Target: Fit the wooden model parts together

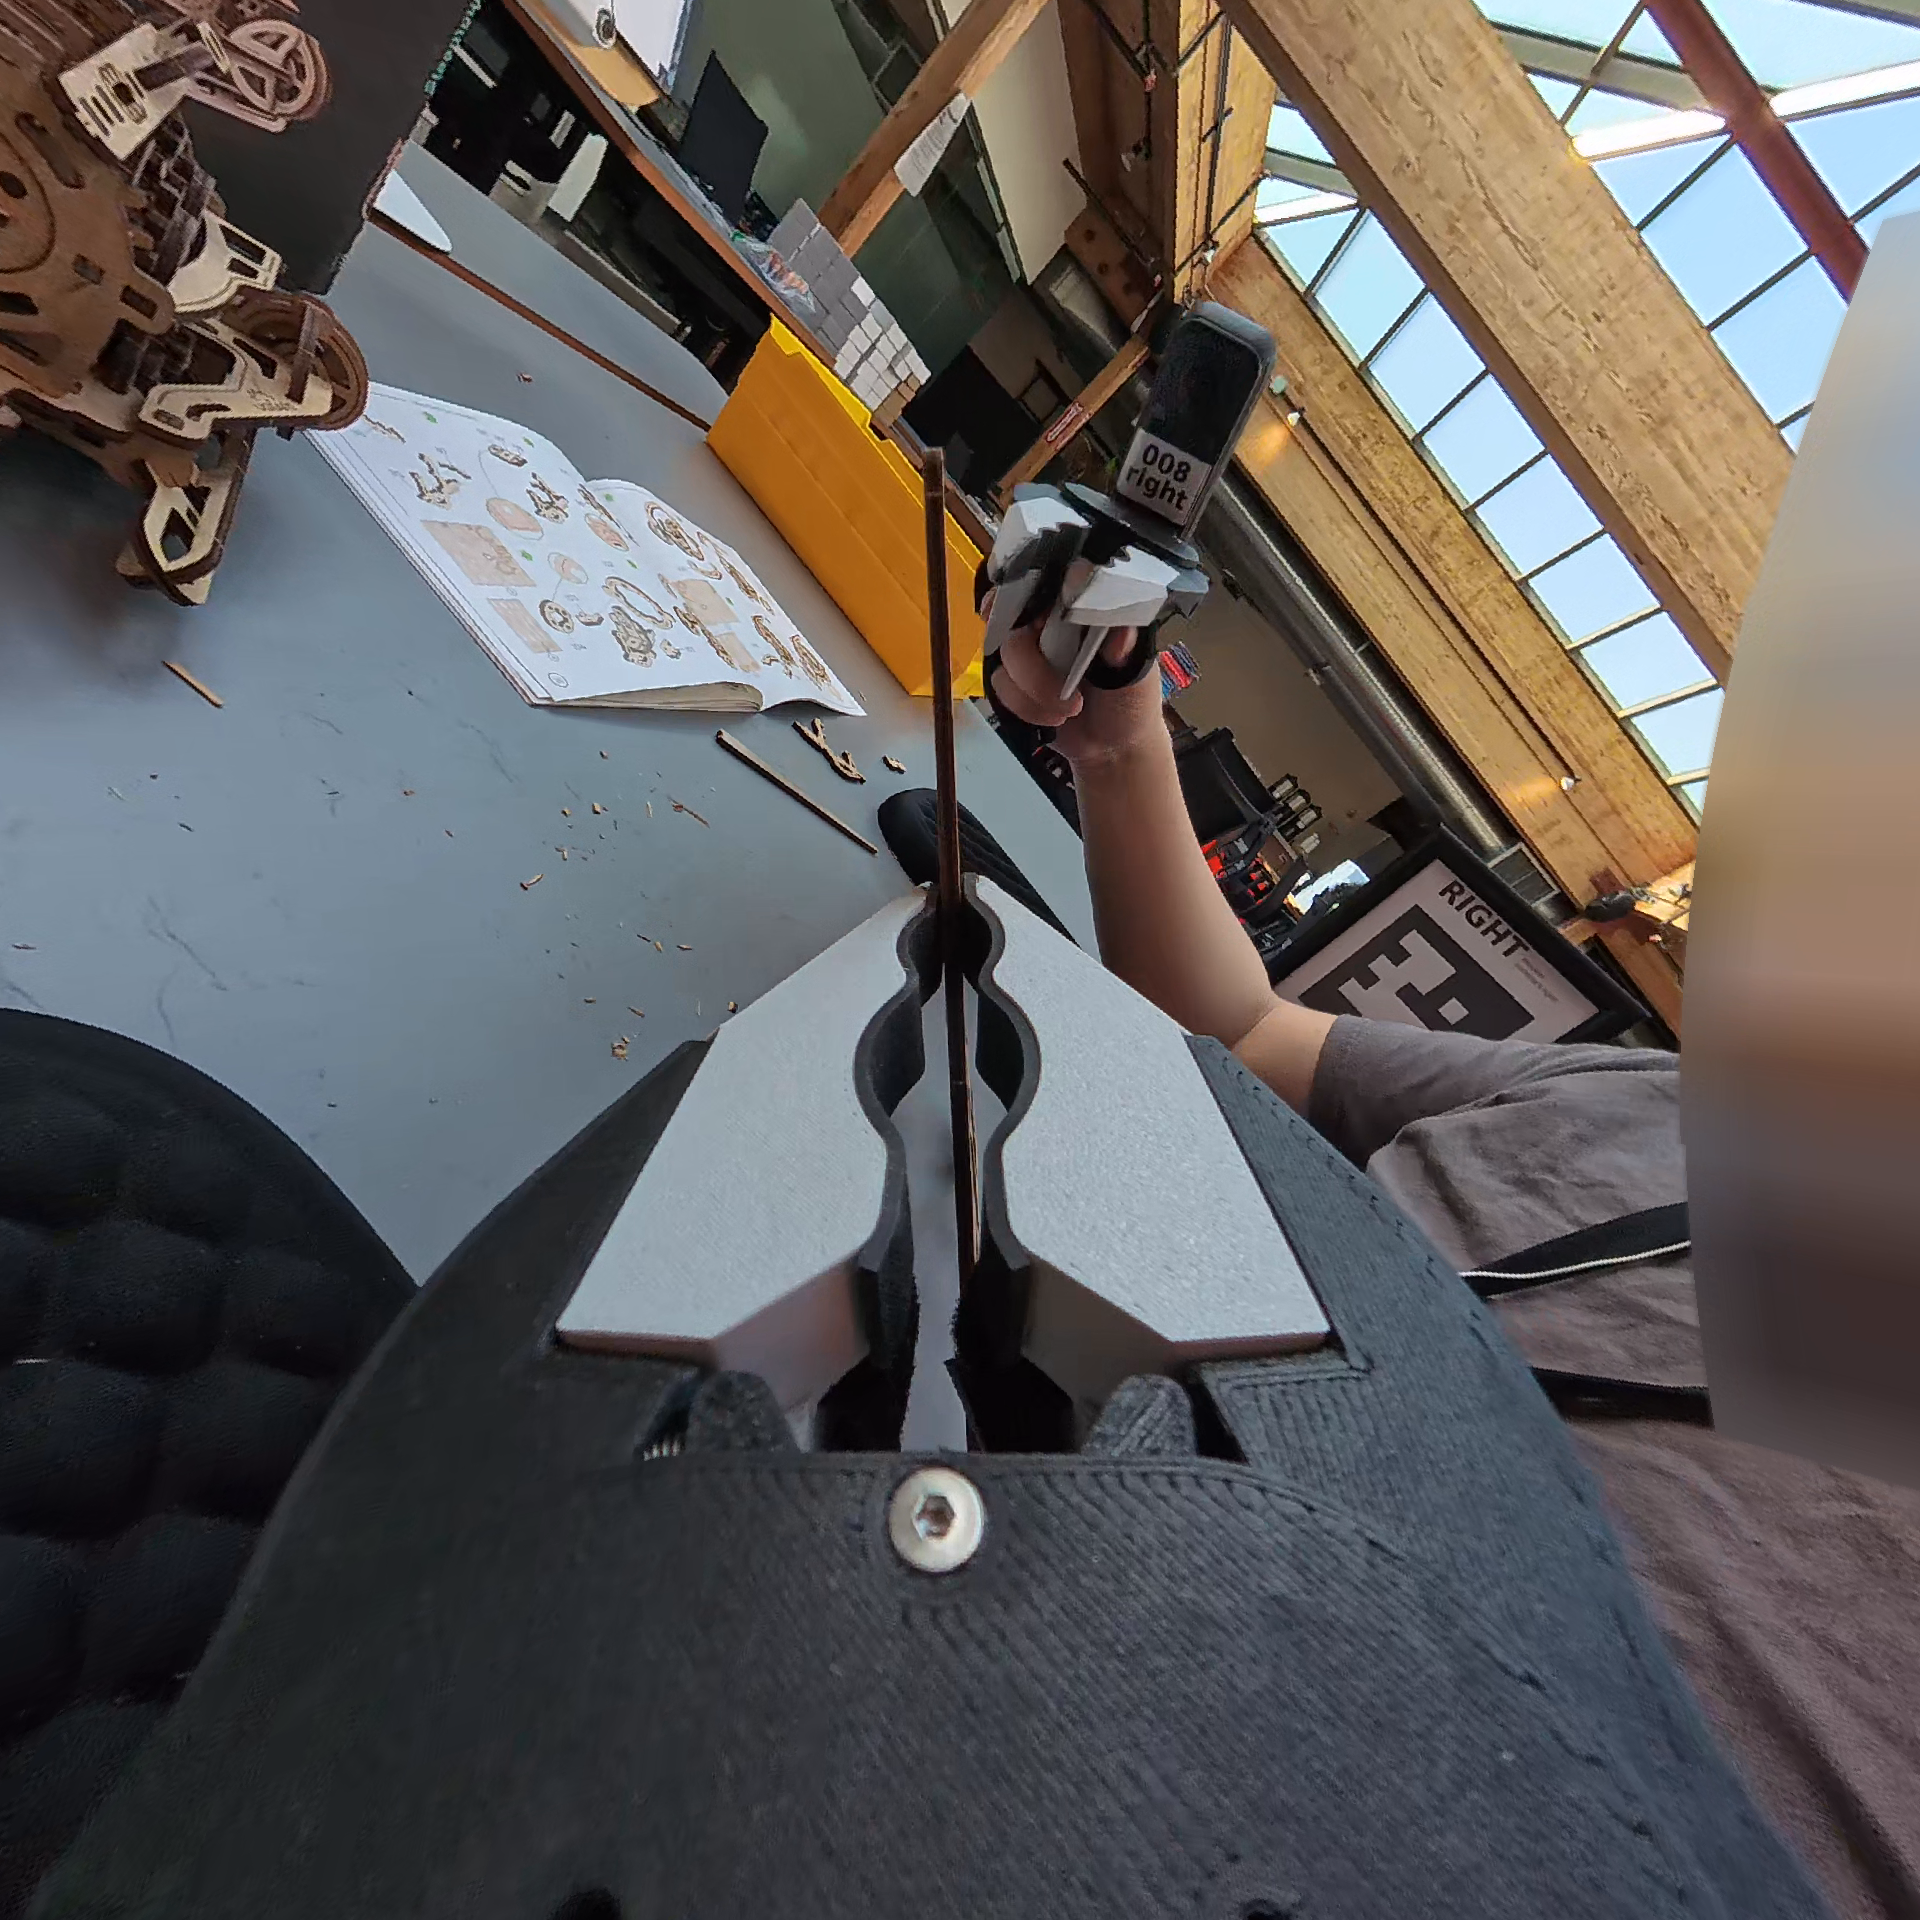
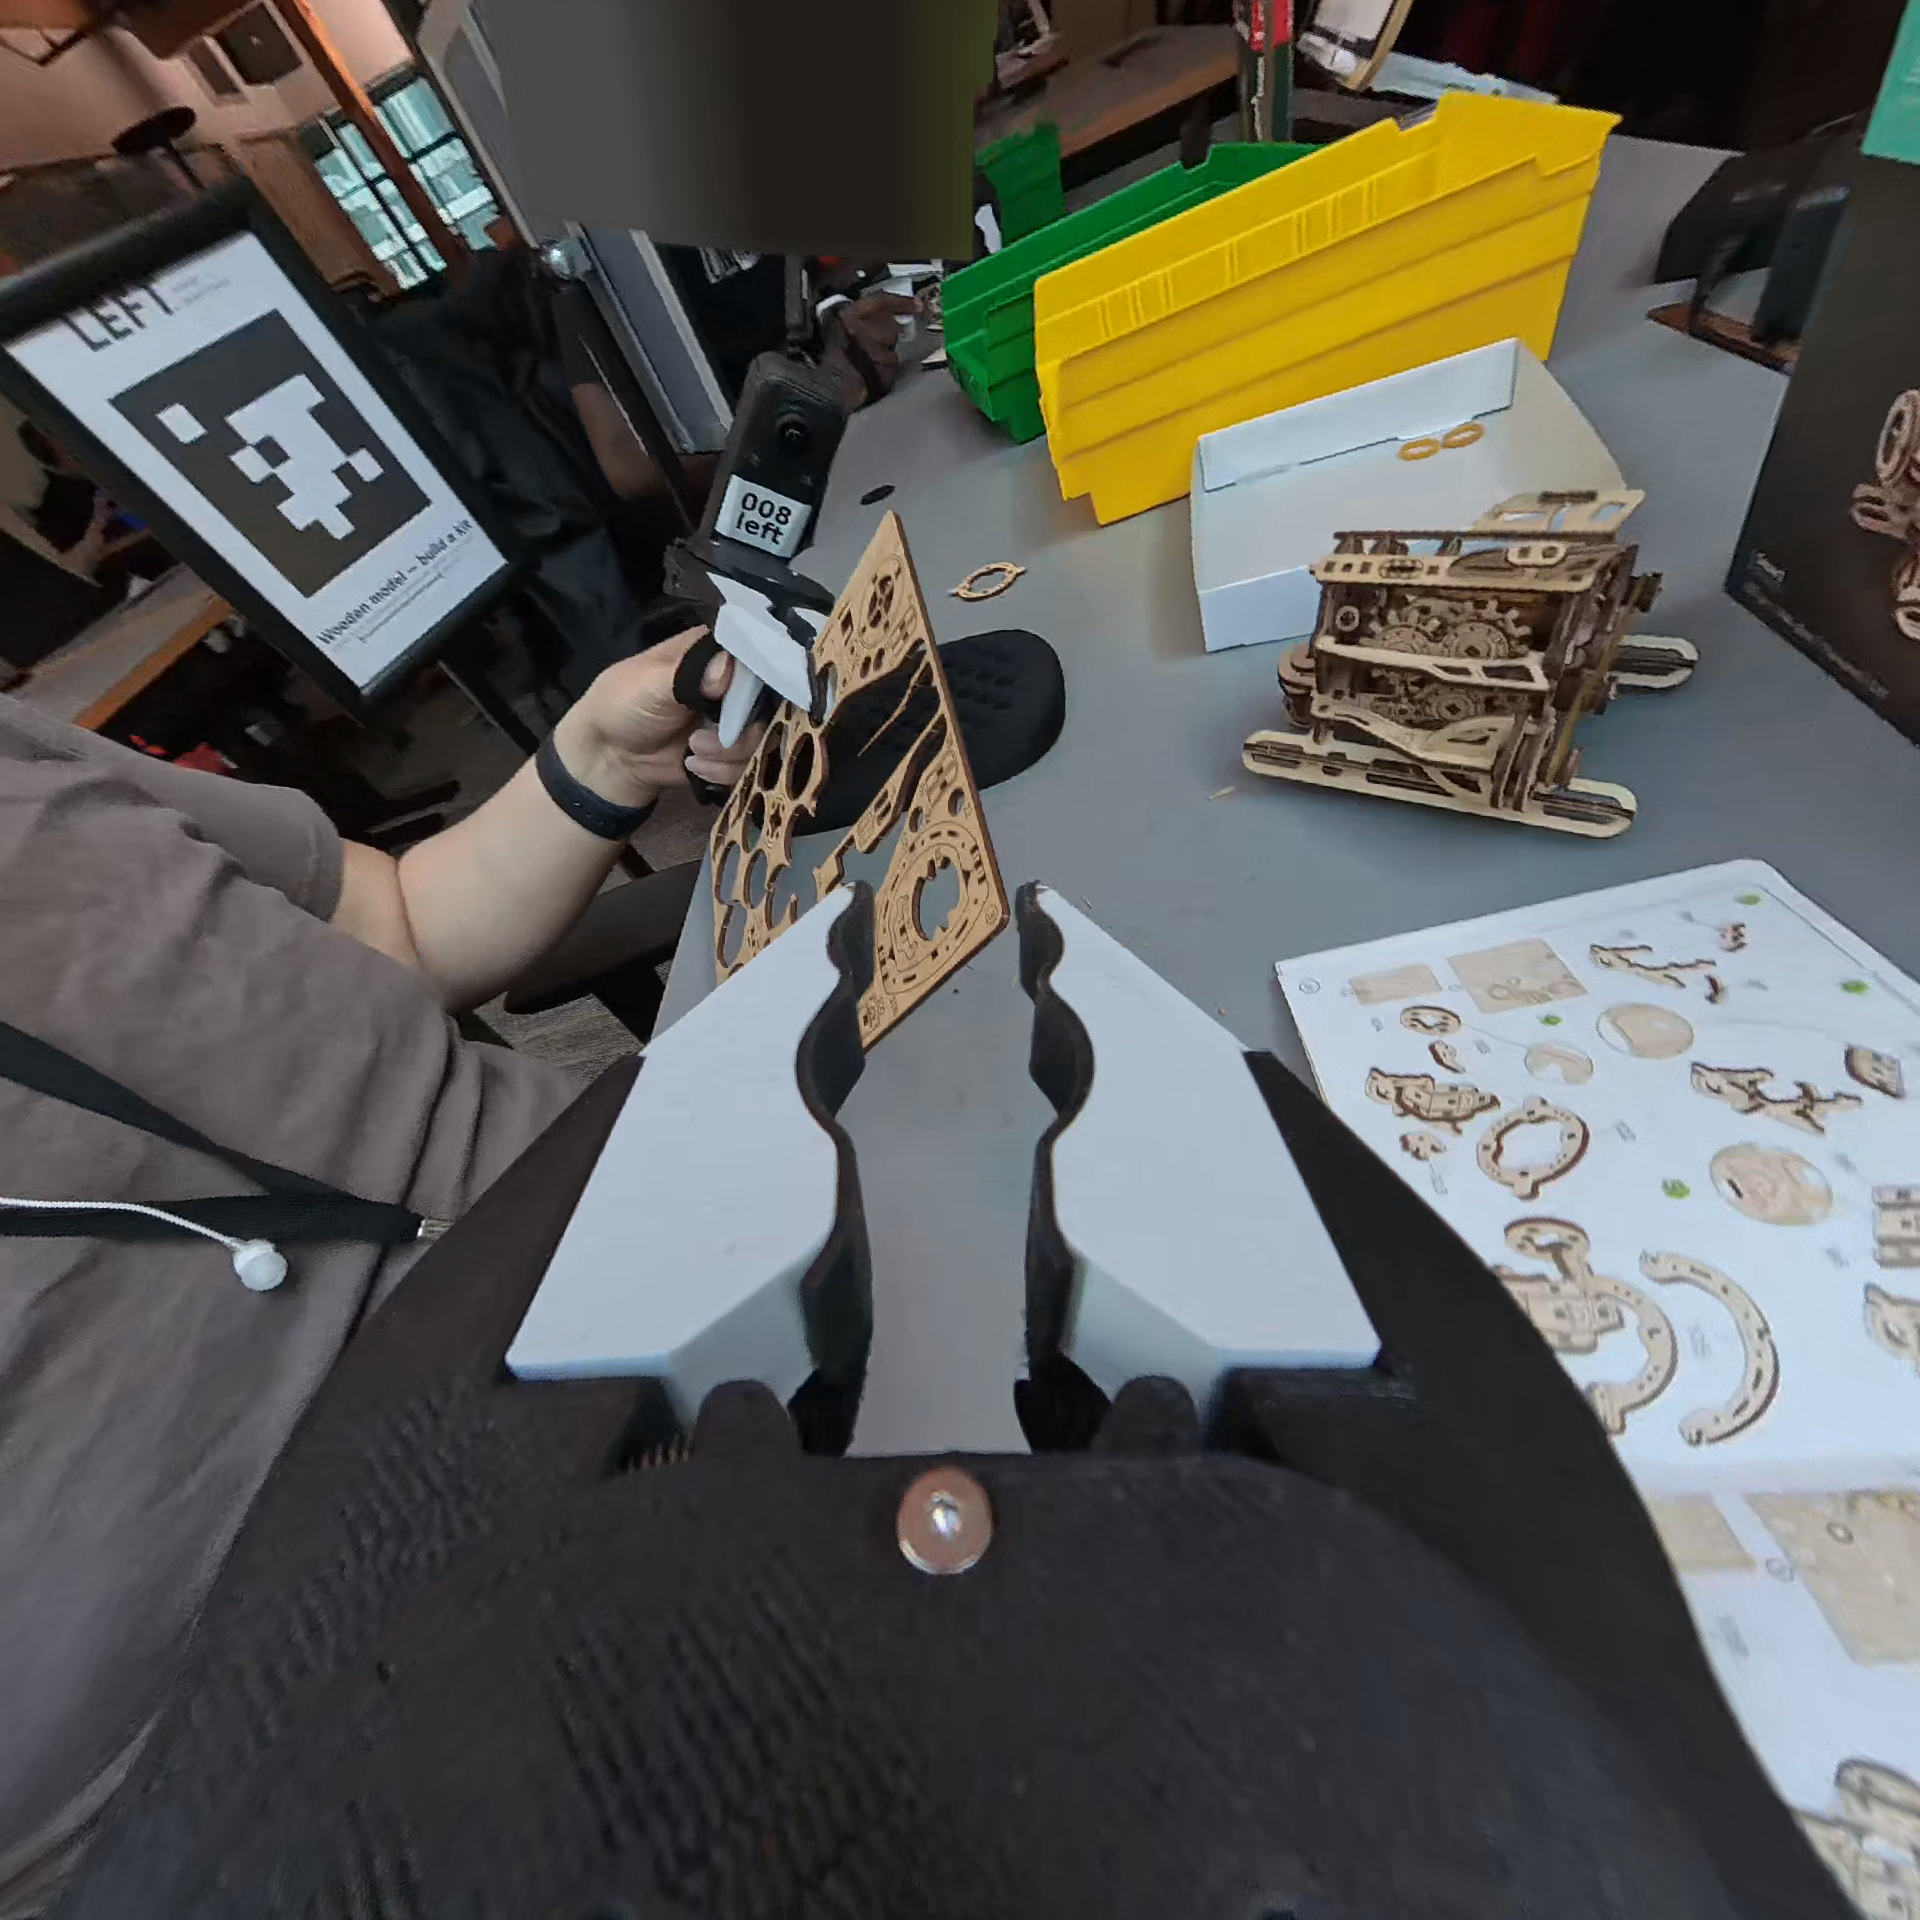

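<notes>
The wooden parts sheet [image 2: 862, 790], half punched out, stands upright above the grey table [image 2: 1143, 831], pinched edge-on in the closed left gripper [image 1: 951, 914]. The right gripper [image 2: 940, 894] hangs just beside the sheet, jaws apart, holding nothing. The assembled wooden model [image 2: 1455, 665] sits well apart from the sheet.

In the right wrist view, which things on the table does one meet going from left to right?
Wooden parts sheet held by the left gripper → white box → assembled wooden model → dark box.
</notes>
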The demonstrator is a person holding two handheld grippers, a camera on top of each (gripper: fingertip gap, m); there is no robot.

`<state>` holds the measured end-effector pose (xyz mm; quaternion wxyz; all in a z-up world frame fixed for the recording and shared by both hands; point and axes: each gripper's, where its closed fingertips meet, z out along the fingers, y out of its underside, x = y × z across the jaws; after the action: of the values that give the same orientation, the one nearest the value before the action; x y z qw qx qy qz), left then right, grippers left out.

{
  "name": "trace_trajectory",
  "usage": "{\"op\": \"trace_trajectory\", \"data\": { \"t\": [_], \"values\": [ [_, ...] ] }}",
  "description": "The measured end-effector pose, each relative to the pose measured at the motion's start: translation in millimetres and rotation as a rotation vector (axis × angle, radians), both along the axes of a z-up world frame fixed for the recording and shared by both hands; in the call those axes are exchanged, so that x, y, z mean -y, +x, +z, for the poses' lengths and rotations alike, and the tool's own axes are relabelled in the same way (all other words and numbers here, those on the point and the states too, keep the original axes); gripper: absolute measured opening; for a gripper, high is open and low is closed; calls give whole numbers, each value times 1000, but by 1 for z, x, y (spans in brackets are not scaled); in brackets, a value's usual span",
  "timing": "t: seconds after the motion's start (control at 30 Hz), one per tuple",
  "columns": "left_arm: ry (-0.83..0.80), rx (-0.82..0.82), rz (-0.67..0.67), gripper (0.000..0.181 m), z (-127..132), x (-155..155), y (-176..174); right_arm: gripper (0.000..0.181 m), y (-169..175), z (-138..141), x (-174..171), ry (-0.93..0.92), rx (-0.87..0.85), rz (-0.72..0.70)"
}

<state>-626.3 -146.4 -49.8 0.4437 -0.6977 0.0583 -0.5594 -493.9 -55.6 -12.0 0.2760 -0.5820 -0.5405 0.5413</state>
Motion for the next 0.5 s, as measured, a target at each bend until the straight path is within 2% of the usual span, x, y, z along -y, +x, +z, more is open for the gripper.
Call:
{"op": "trace_trajectory", "data": {
  "t": [0.03,0.13,0.27,0.4,0.5],
  "values": [
    [4,1,8,0,1,0,0,0,-2,3,-1,-7,-17,54],
    [3,3,19,0,3,-1,2,0,-8,-3,-4,-59,-75,167],
    [-3,-19,47,0,4,-2,3,0,-13,-27,-18,-216,-139,112],
    [6,-15,48,0,5,-4,8,18,-15,-29,-23,-303,-192,79],
    [11,-22,61,0,5,-7,10,23,-16,-32,-21,-292,-186,88]
  ]
}}
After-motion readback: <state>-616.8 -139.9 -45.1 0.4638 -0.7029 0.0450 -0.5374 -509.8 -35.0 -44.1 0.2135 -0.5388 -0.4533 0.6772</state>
